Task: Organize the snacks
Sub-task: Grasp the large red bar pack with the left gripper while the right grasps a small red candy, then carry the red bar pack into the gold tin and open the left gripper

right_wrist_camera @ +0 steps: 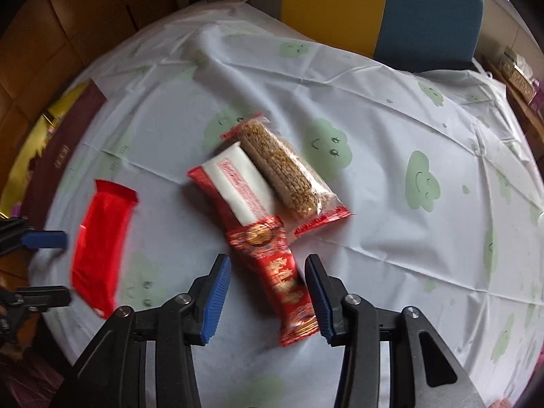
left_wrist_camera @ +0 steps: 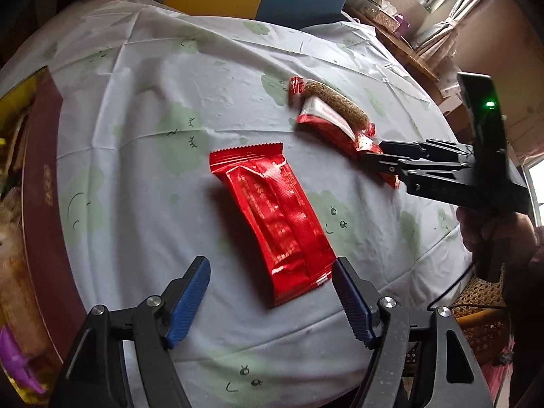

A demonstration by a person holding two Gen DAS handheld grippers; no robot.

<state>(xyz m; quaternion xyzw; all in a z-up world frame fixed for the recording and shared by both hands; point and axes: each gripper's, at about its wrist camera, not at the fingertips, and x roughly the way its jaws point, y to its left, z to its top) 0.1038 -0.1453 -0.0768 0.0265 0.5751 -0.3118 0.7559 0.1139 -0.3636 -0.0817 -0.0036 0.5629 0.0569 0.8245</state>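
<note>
A plain red foil snack packet (left_wrist_camera: 272, 217) lies on the tablecloth, its near end between the open fingers of my left gripper (left_wrist_camera: 272, 268); it also shows in the right wrist view (right_wrist_camera: 100, 244). My right gripper (right_wrist_camera: 268, 268) is open, its blue fingers on either side of a red-and-gold patterned packet (right_wrist_camera: 282, 282). Behind that lie a red-and-white packet (right_wrist_camera: 234, 183) and a clear-wrapped grain bar (right_wrist_camera: 289, 173), side by side. In the left wrist view the right gripper (left_wrist_camera: 374, 156) sits at those snacks (left_wrist_camera: 333, 112).
A dark red box (left_wrist_camera: 47, 183) with items inside stands at the table's left edge; it also shows in the right wrist view (right_wrist_camera: 57, 149). The white cloth with green clouds (right_wrist_camera: 408, 176) covers the round table. A yellow-and-blue chair back (right_wrist_camera: 384, 10) stands behind. A wicker seat (left_wrist_camera: 482, 306) is at lower right.
</note>
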